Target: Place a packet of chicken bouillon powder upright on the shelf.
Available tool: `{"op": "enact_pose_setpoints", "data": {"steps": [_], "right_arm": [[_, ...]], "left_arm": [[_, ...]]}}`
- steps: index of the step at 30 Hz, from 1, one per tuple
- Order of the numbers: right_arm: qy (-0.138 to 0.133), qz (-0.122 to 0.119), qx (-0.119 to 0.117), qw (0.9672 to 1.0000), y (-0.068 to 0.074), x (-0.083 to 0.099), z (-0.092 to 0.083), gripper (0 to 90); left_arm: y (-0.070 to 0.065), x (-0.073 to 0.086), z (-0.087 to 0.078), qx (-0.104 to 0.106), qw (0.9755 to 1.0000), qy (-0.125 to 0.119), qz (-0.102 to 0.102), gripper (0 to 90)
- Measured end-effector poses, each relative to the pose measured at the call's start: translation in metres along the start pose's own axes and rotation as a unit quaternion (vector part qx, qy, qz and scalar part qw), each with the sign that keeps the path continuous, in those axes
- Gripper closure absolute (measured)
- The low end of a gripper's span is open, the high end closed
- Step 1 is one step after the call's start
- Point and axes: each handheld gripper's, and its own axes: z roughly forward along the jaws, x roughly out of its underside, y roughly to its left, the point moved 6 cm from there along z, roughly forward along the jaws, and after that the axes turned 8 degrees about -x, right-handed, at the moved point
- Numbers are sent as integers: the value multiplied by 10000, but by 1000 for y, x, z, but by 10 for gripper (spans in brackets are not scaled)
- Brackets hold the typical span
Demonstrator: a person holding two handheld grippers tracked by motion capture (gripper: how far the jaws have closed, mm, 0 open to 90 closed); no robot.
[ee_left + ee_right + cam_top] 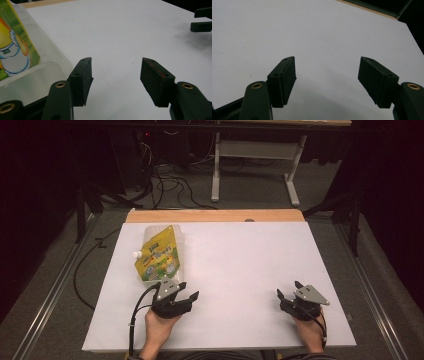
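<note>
Your left gripper (181, 292) sits at the near left of the white table (240, 270), jaws apart with nothing between the pads. The yellow-green spouted pouch (159, 254) lies flat just beyond it, its clear bottom edge right at your left jaw; in the left gripper view that clear edge (32, 75) sits just beside the jaw, and contact cannot be confirmed. The pouch's long axis runs from the near left corner of the table toward the far edge, slightly tilted right. Its white cap (136, 254) points off the left side. Your right gripper (288, 290) rests at the near right, well apart from the pouch, jaws spread and empty.
</note>
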Motion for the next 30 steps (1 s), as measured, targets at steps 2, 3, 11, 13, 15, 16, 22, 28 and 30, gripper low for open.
{"op": "enact_pose_setpoints", "data": {"steps": [2, 3, 11, 13, 15, 16, 22, 28, 30], "right_arm": [[8, 14, -3, 10000, 0, 0, 0, 311], [5, 17, -5, 10000, 0, 0, 0, 311], [7, 4, -5, 10000, 0, 0, 0, 312], [6, 4, -8, 10000, 0, 0, 0, 312], [3, 7, -8, 10000, 0, 0, 0, 312], [4, 6, -7, 10000, 0, 0, 0, 312], [7, 8, -5, 10000, 0, 0, 0, 312], [4, 8, -6, 10000, 1, 0, 0, 312], [18, 5, 0, 10000, 0, 0, 0, 312]], "left_arm": [[-1, 1, 1, 11, 10000, 8, -14, 431], [-2, 3, 3, 17, 10000, 45, 20, 430], [-2, 8, 12, 10, 9999, 131, -11, 431], [-3, 10, 14, 8, 9999, 152, 17, 430], [-2, 13, 17, -2, 9998, 192, 29, 431], [-2, 13, 17, -2, 9998, 192, 29, 431], [-7, 20, 24, 56, 9996, 257, 34, 430], [-7, 26, 32, 55, 9995, 317, 12, 431], [-8, 28, 34, 62, 9994, 331, 23, 431]]}}
